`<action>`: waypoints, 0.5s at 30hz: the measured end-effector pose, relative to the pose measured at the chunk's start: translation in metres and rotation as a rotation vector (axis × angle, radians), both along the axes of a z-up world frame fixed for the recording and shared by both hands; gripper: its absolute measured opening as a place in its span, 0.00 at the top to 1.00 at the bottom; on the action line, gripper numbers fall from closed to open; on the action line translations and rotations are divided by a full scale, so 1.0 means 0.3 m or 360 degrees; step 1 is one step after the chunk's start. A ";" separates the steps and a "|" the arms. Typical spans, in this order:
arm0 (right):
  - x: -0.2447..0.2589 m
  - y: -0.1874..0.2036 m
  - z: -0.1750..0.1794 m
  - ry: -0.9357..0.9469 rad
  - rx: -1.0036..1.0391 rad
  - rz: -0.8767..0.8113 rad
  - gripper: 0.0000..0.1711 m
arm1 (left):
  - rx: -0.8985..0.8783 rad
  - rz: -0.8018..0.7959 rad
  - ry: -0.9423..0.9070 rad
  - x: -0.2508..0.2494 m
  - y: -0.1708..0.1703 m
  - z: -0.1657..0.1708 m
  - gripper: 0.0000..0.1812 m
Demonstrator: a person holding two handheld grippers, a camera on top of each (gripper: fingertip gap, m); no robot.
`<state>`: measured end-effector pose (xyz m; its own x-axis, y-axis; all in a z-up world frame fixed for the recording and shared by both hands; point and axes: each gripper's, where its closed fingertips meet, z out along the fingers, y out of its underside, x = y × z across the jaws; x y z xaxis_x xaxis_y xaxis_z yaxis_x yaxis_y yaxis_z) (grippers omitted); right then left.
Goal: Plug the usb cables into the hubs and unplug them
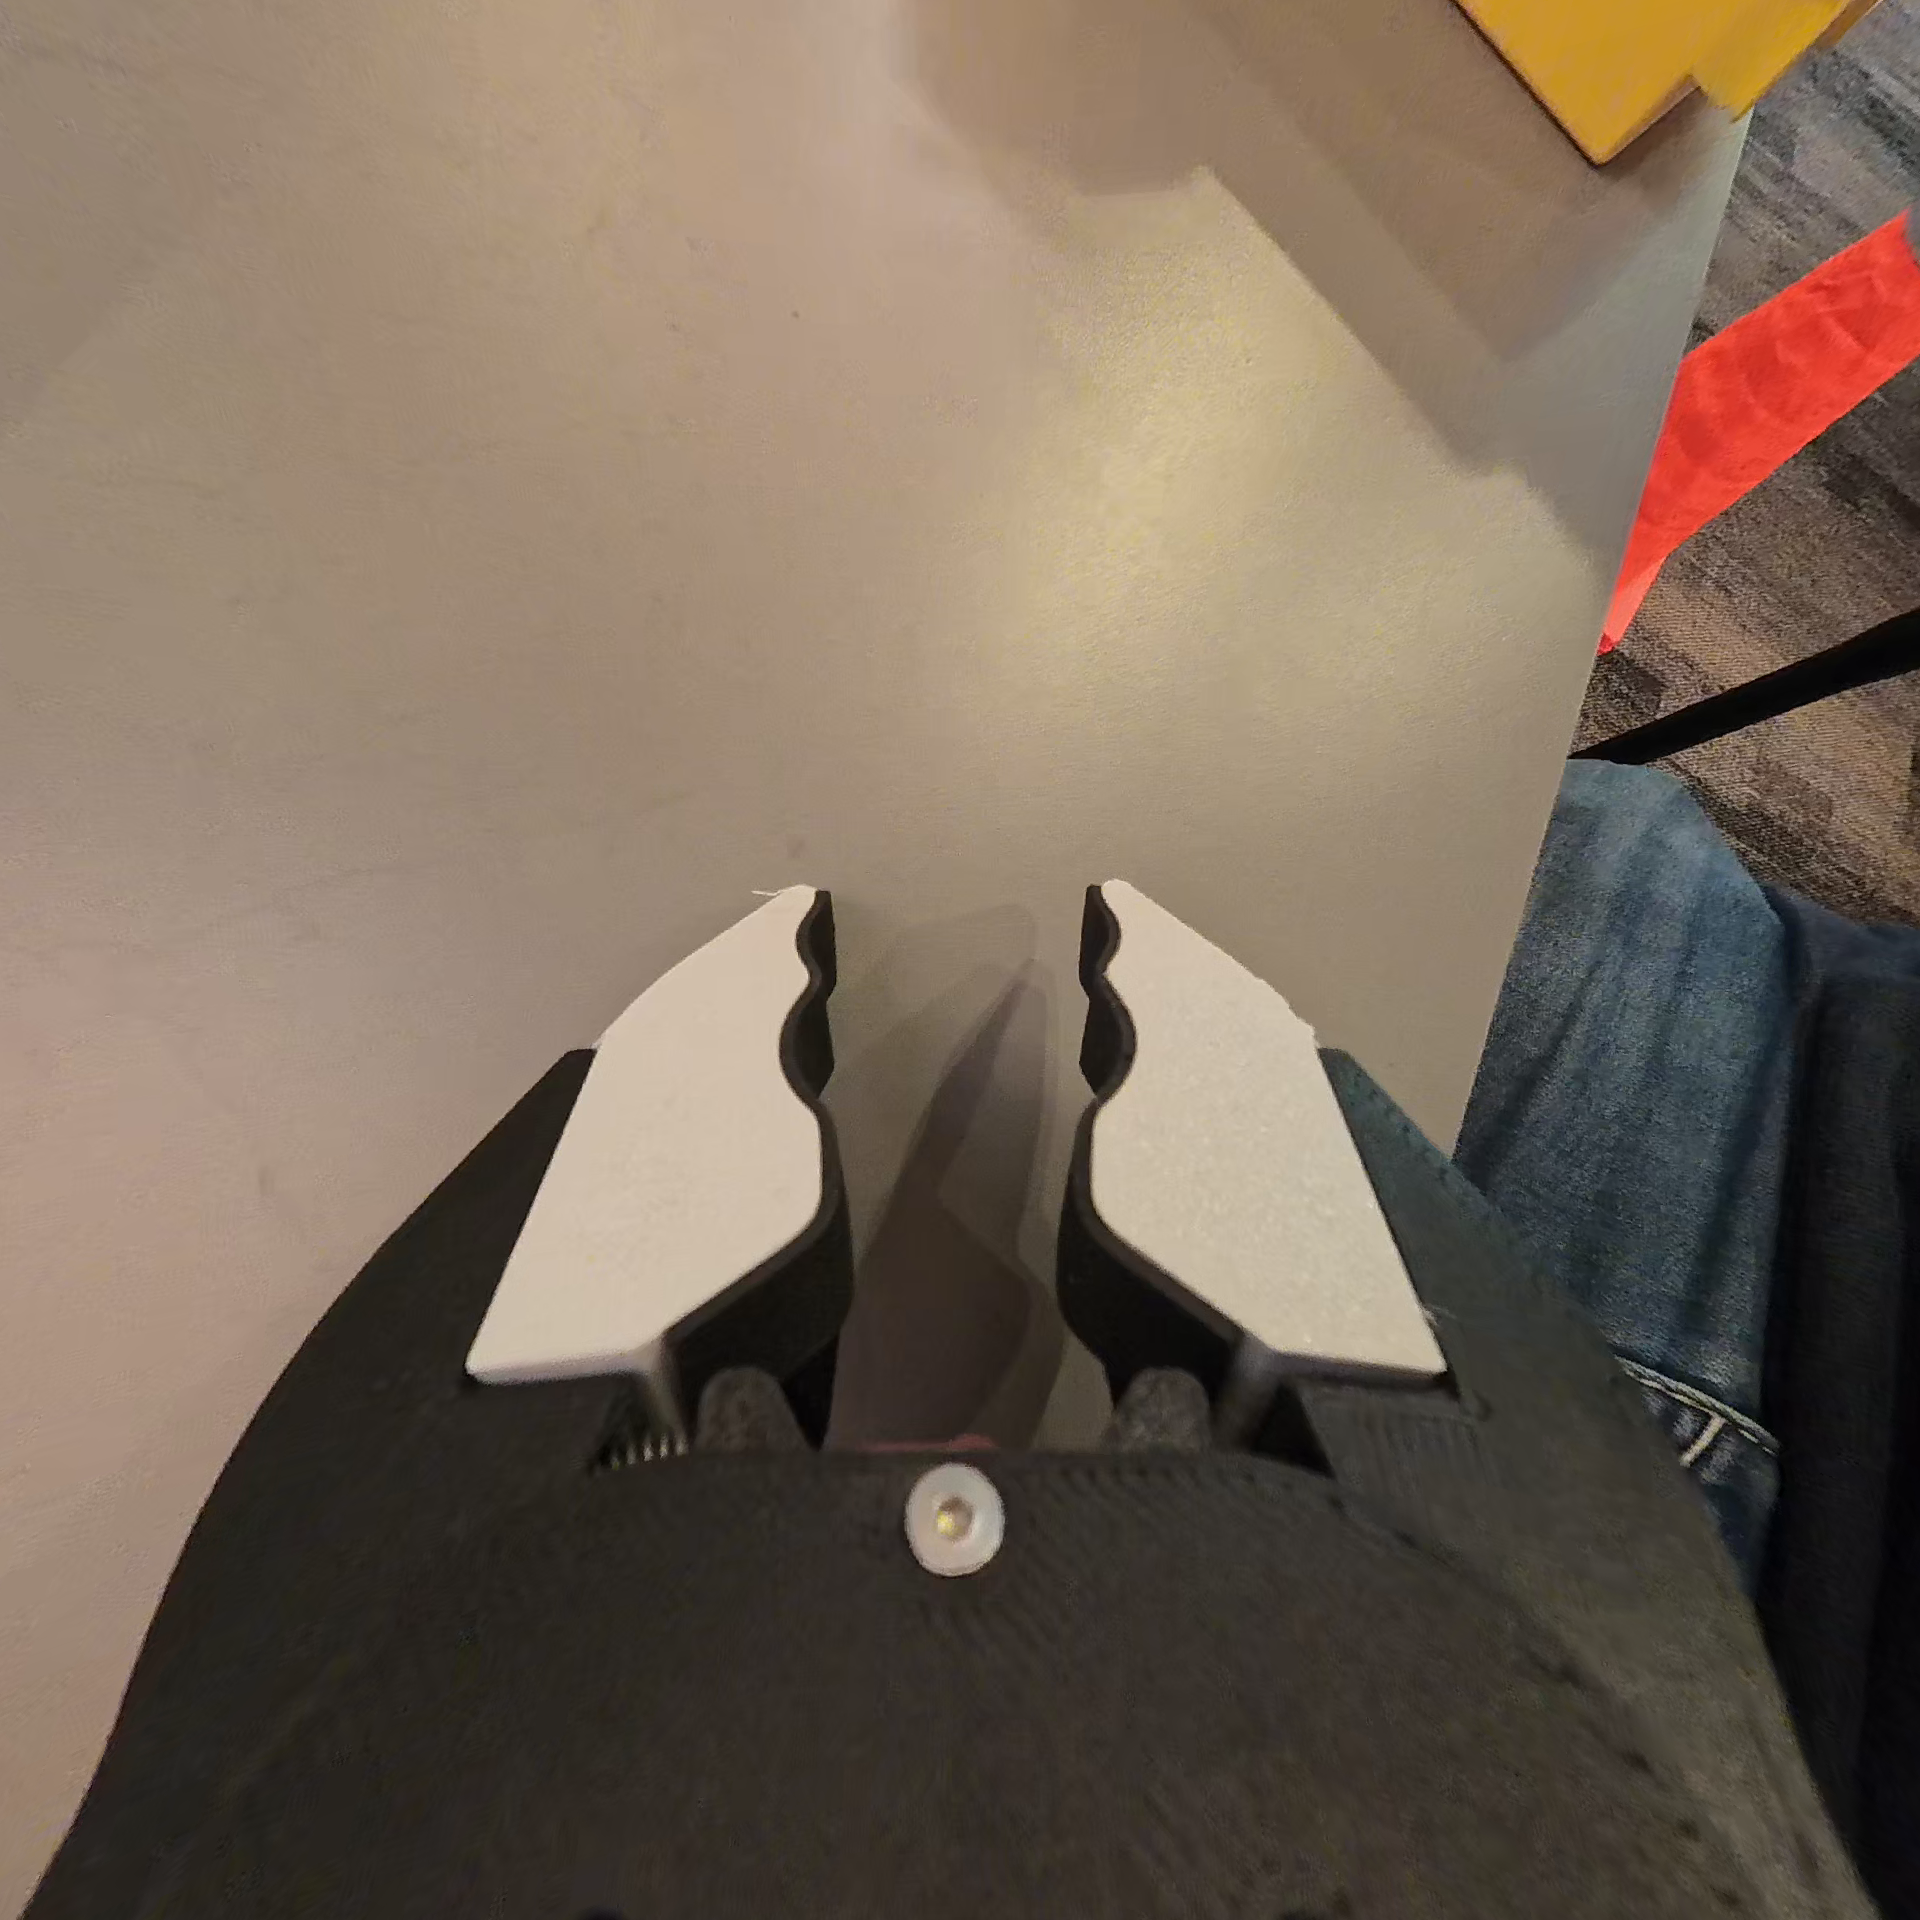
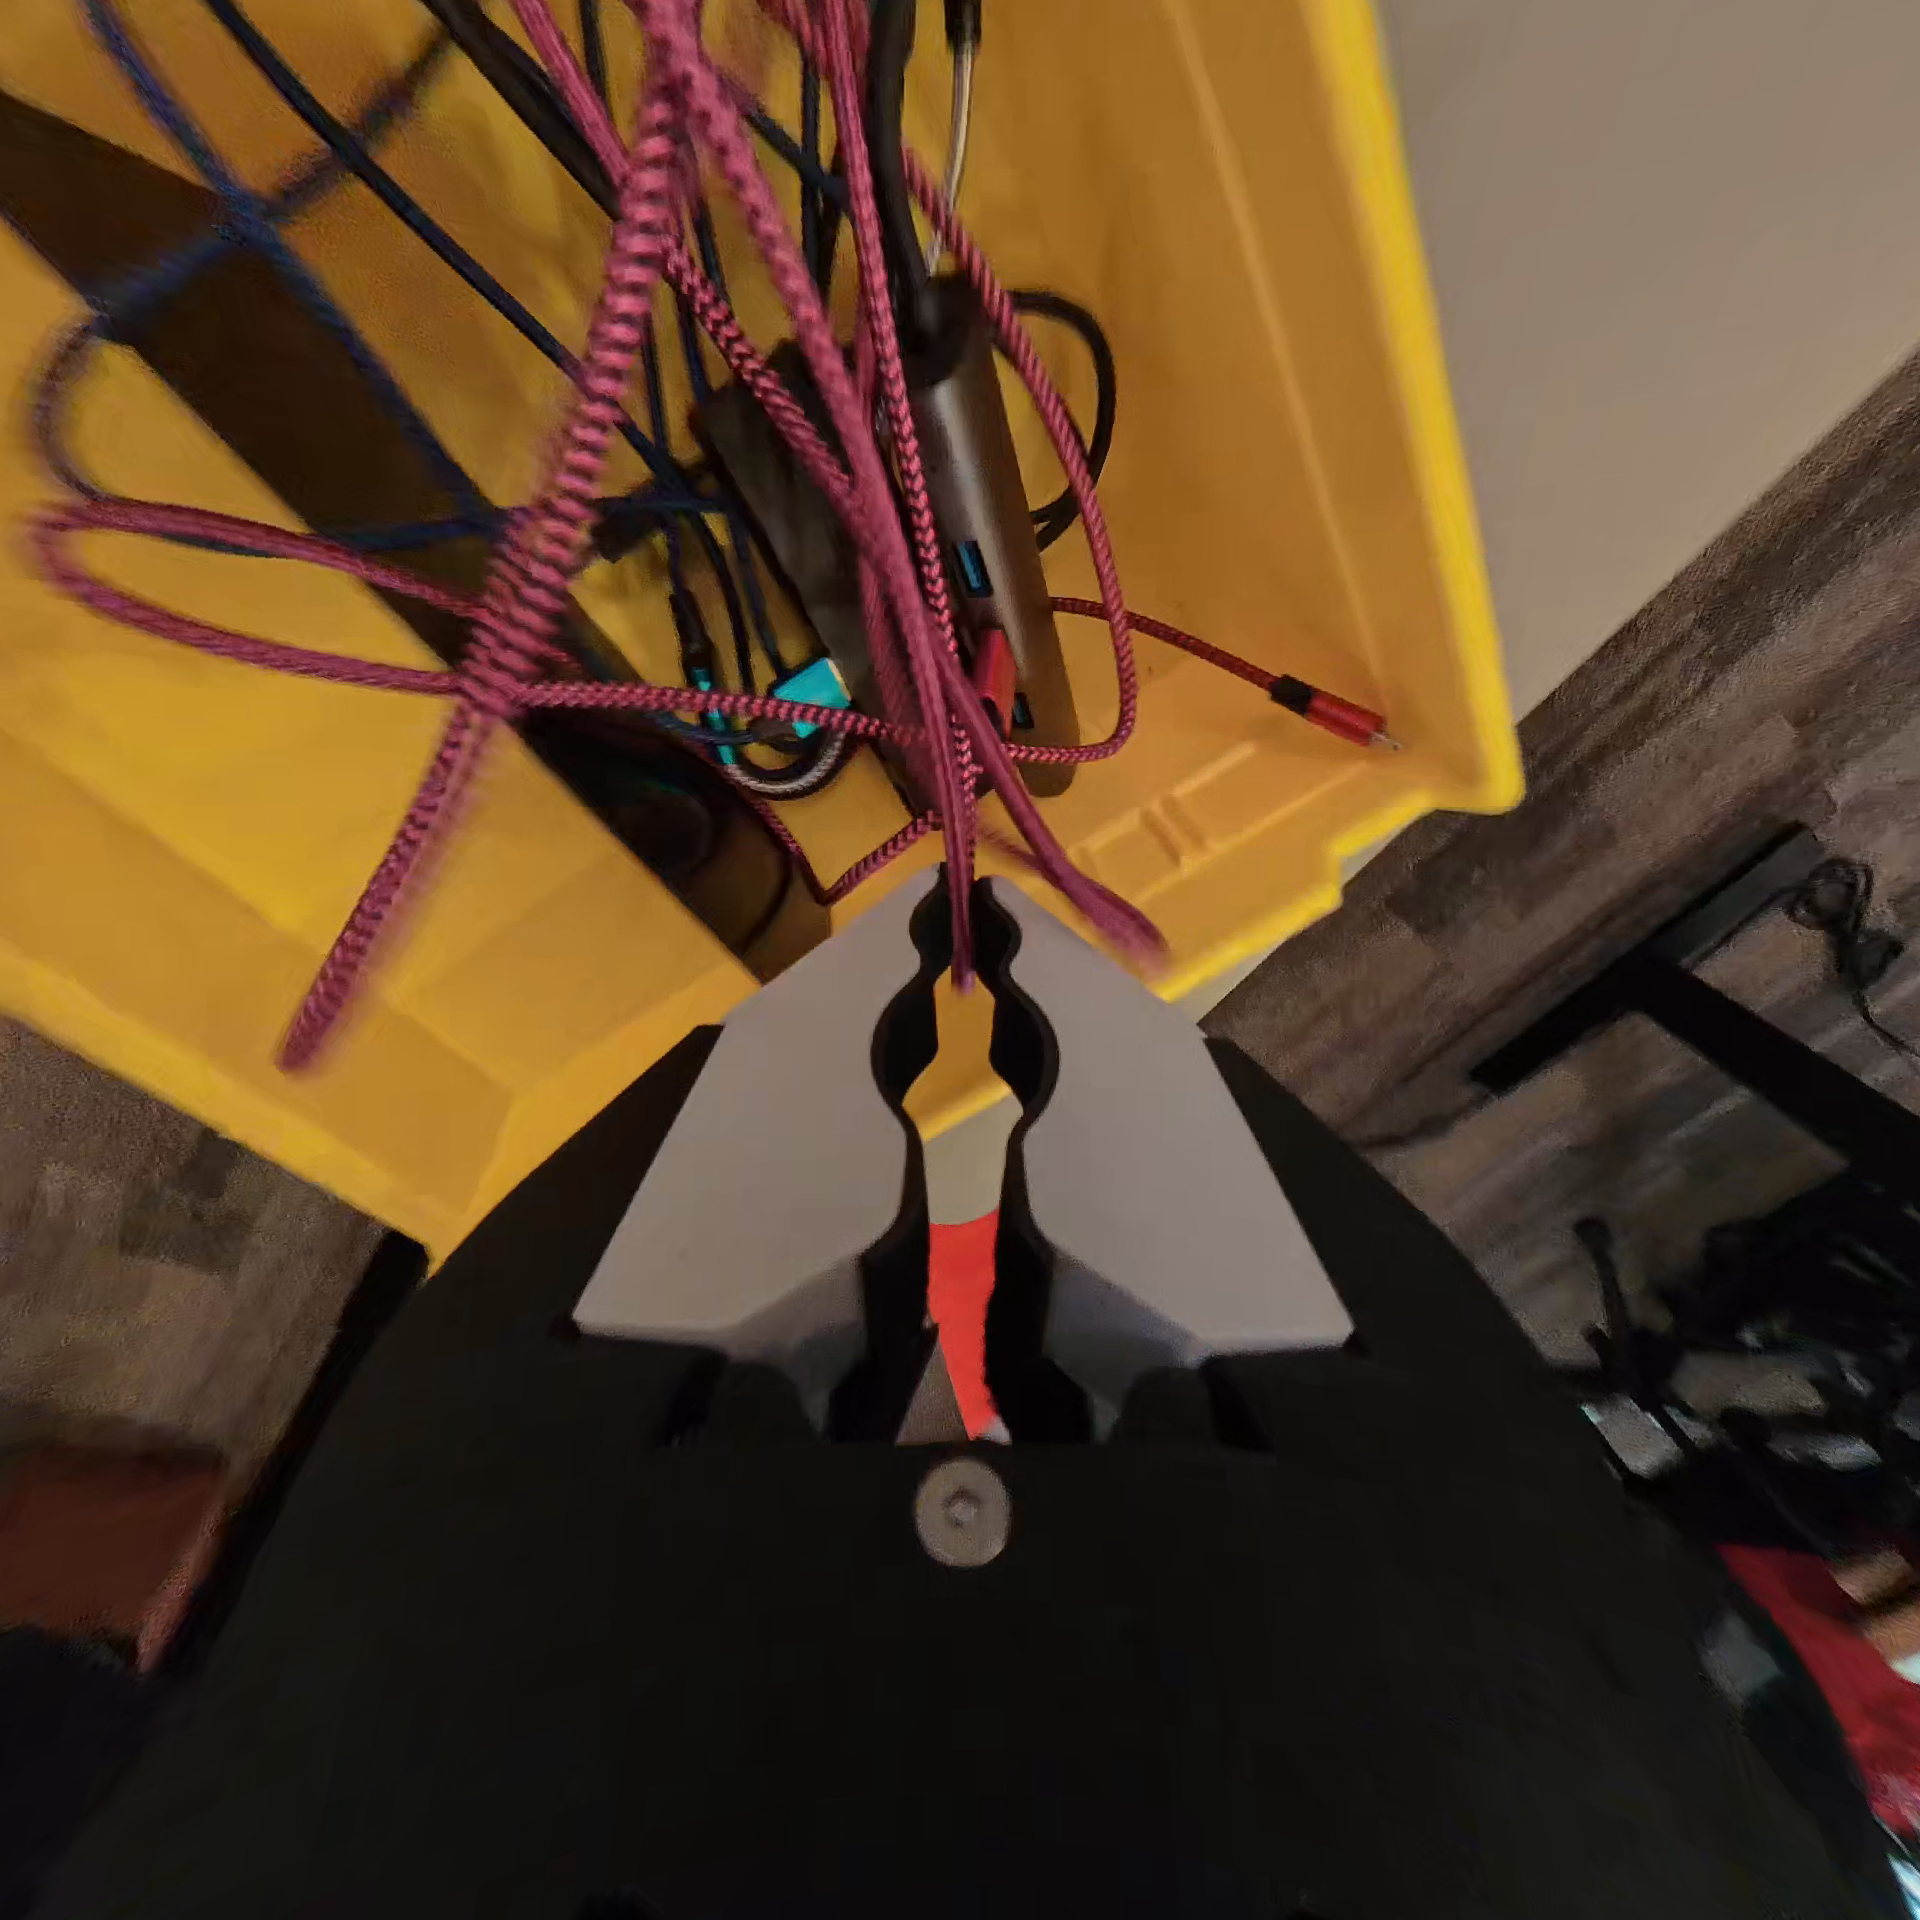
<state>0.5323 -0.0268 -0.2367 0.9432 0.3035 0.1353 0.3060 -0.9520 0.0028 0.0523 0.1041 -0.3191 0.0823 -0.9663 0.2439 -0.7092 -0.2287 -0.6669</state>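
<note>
In the right wrist view my right gripper (image 2: pixel 961 904) is shut on a red braided usb cable (image 2: pixel 894 582) and holds it above a yellow bin (image 2: pixel 1299 436). Loops of that cable hang blurred over the bin. A grey hub (image 2: pixel 987 499) with blue ports and a dark hub (image 2: pixel 800 520) lie in the bin among blue and black cables. A red plug (image 2: pixel 1335 719) lies in the bin's right corner. In the left wrist view my left gripper (image 1: pixel 956 935) is open and empty over a bare beige table (image 1: pixel 520 520).
The yellow bin's corner (image 1: pixel 1621 73) shows at the top right of the left wrist view. The table edge (image 1: pixel 1621 582) runs down the right, with red tape (image 1: pixel 1766 416) on the carpet and a person's jeans (image 1: pixel 1662 1039) beyond. Black frames (image 2: pixel 1714 1018) stand on the floor. Some 50 cm of space lies between my two pairs of fingers. The red plug (image 2: pixel 1335 719) lies some 8 cm from my right tips, 55 cm from my left tips.
</note>
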 end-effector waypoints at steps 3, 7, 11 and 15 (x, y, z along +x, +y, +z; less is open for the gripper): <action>0.018 0.005 -0.133 -0.0049 -0.0211 0.0031 1.00 | -0.0002 0.0003 -0.0001 0.000 0.001 0.000 0.76; 0.025 0.036 -0.226 -0.0112 -0.0348 0.0061 1.00 | -0.0013 0.0010 -0.0006 0.000 0.003 0.000 0.76; 0.029 0.028 -0.216 -0.0088 -0.0407 0.0067 0.99 | -0.0017 0.0007 -0.0008 0.002 0.002 0.000 0.77; 0.017 0.015 -0.119 -0.0080 -0.0297 0.0100 0.82 | -0.0022 0.0005 -0.0011 0.003 0.002 0.000 0.77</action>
<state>0.5374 -0.0222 -0.2725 0.9152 0.3856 0.1175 0.3596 -0.9127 0.1941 0.0531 0.1046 -0.3191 0.0838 -0.9625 0.2579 -0.7040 -0.2404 -0.6683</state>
